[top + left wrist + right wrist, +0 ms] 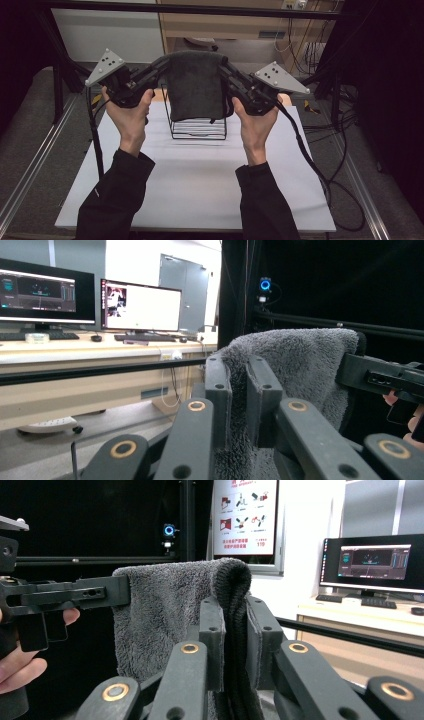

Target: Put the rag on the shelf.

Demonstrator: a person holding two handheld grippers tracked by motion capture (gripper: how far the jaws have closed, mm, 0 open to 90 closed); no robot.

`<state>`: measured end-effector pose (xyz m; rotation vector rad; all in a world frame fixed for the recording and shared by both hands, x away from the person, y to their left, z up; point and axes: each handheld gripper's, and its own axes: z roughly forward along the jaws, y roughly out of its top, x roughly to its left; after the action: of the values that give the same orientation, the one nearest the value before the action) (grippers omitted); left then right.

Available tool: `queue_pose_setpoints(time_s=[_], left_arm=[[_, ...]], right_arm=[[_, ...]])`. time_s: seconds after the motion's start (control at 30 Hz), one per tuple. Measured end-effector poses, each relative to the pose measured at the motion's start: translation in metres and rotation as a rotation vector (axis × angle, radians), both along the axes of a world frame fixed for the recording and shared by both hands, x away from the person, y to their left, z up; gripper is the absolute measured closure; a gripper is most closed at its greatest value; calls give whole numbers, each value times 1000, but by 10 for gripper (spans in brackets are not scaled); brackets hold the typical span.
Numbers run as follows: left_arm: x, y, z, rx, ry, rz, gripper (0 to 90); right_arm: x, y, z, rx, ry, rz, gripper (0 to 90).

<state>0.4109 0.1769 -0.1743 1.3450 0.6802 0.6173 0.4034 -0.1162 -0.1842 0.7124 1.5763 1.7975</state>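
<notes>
A dark grey towel (194, 85) hangs folded between my two grippers, held up above a black wire rack (198, 127) on the white table. My left gripper (162, 64) is shut on the towel's upper left corner, and my right gripper (223, 64) is shut on the upper right corner. In the left gripper view the jaws pinch the fluffy towel edge (280, 365), with the other gripper (385, 377) holding the far corner. In the right gripper view the jaws clamp the folded towel edge (232, 605), and the towel (160, 615) stretches left to the other gripper (75, 597).
The white table top (200, 180) lies under the rack, with metal rails (35, 165) along both sides. Cables (320, 170) trail off to the right. A desk with monitors (135, 305) stands beyond the table.
</notes>
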Motion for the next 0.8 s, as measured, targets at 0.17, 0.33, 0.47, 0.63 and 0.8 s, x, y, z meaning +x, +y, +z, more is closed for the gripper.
queue_pose_setpoints(time_s=[0.17,0.33,0.47,0.63,0.8], left_arm=[[6,-2,13,0,-22,20,817],[11,-3,27,-5,-40,21,817],[16,-3,37,-9,-44,25,817],[22,-2,48,-1,-54,39,817],[29,1,56,-3,-62,49,817]], right_arm=[[9,2,14,7,-15,-7,803],[15,1,26,20,-33,-9,803],[20,2,36,19,-46,-15,804],[30,4,45,23,-56,-14,804],[38,7,54,20,-73,-13,803]])
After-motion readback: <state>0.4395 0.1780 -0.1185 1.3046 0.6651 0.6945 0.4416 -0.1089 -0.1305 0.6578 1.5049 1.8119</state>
